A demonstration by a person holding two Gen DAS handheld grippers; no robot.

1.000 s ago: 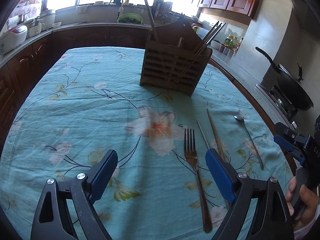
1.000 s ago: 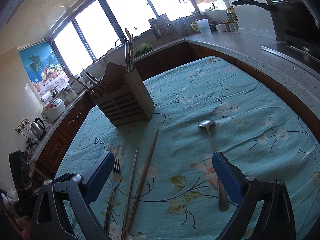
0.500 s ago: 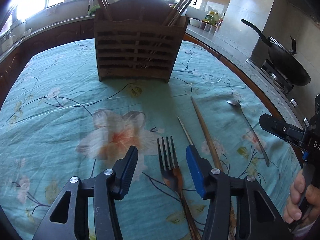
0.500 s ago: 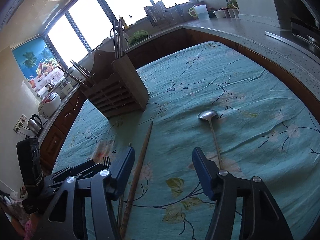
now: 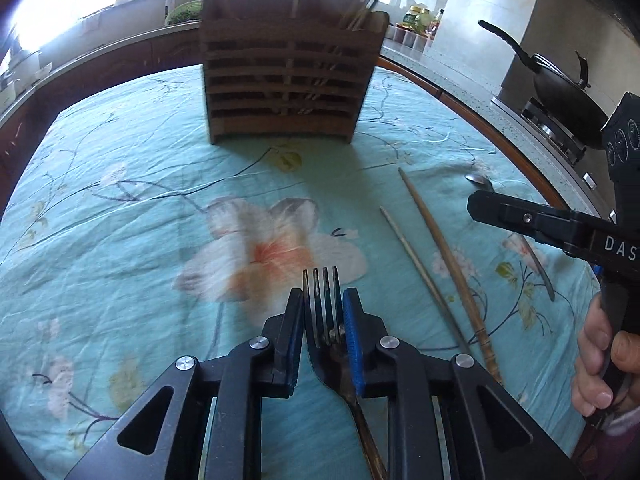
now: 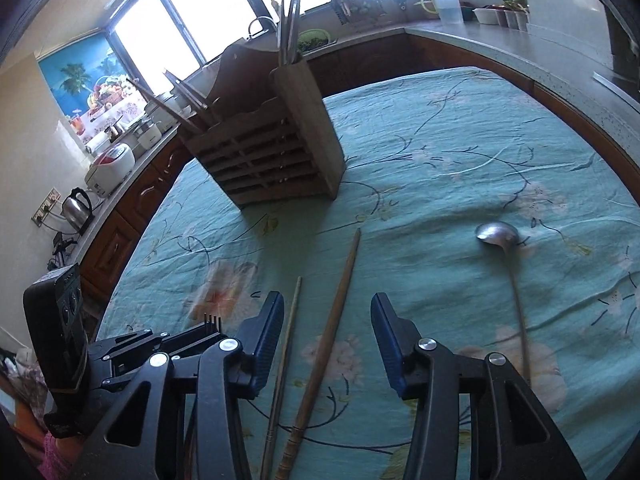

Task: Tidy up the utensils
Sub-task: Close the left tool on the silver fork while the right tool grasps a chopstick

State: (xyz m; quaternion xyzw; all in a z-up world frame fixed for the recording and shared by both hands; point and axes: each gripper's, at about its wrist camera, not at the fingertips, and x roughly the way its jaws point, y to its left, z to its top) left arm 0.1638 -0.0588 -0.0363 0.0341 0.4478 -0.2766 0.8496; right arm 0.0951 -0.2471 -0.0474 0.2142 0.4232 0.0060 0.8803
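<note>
While the left gripper [image 5: 323, 320] is closing, its jaws stand only a narrow gap apart with the fork [image 5: 322, 312] between them; the blue pads [image 5: 352, 332] sit right against the sides of the tines, which poke out ahead of the fingertips, and the handle runs back under the gripper. Whether the fork has left the cloth I cannot tell.

Left of that gripper the counter, covered by a teal flowered cloth [image 5: 120, 208], lies bare out to its near and left edges, so there is free room on that side. Straight ahead, well apart from the fork, stands one slatted wooden holder [image 5: 286, 80], with several sticks leaning out of its top.

Just right of the fork lie two chopsticks side by side, nearly touching at their near ends: a thin pale chopstick [image 6: 286, 344] and a thicker brown chopstick [image 6: 332, 320]. The right gripper [image 6: 327, 336] hangs over them, a hand [image 5: 600, 364] on its grip. Its jaws are about half open and closing, the brown one between them and the pale one just inside the left pad; neither pad presses on anything.

Farther right, one metal spoon [image 6: 508, 256] lies alone, bowl pointing away, with open cloth beyond it up to the counter's wooden edge [image 6: 592, 128].
</note>
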